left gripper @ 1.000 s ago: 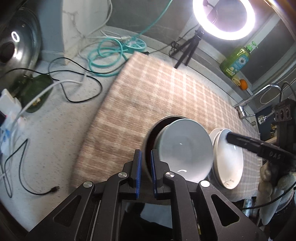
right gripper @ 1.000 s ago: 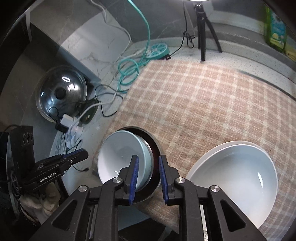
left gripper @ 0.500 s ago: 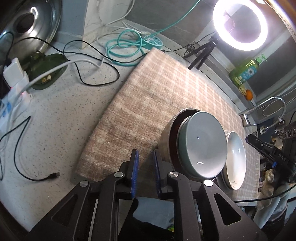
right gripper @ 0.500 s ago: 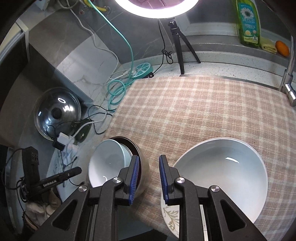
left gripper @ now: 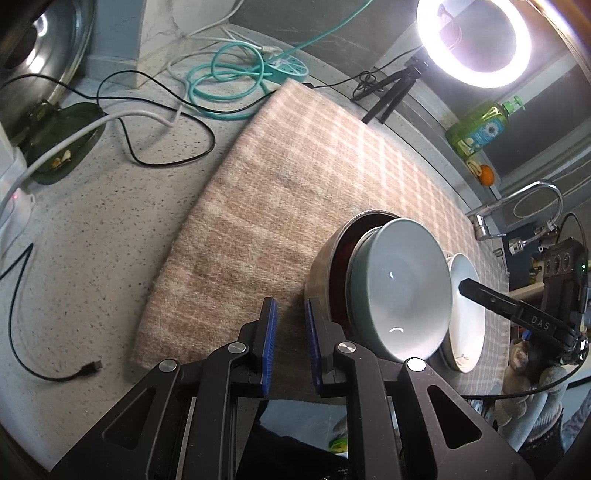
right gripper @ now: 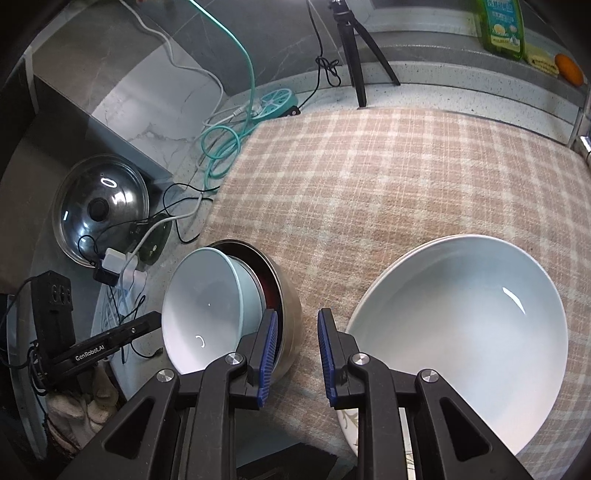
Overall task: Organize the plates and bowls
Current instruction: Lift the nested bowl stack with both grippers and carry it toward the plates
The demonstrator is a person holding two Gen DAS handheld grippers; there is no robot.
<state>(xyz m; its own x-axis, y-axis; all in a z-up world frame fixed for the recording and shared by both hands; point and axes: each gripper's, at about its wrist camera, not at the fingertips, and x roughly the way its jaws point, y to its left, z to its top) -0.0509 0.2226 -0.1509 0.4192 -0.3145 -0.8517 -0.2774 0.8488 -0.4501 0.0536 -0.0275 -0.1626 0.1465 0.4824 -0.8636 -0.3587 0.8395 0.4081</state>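
Bowls point(left gripper: 400, 288) sit right of left hand-held gripper point(left gripper: 290, 347).

Left tool point(left gripper: 289, 332), right tool point(right gripper: 295, 339); both slightly parted, empty

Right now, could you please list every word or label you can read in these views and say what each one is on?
"GenRobot.AI": on the left gripper arm, right wrist view.
"DAS": on the right gripper arm, left wrist view.
Green soap bottle label: print too blurred to read.
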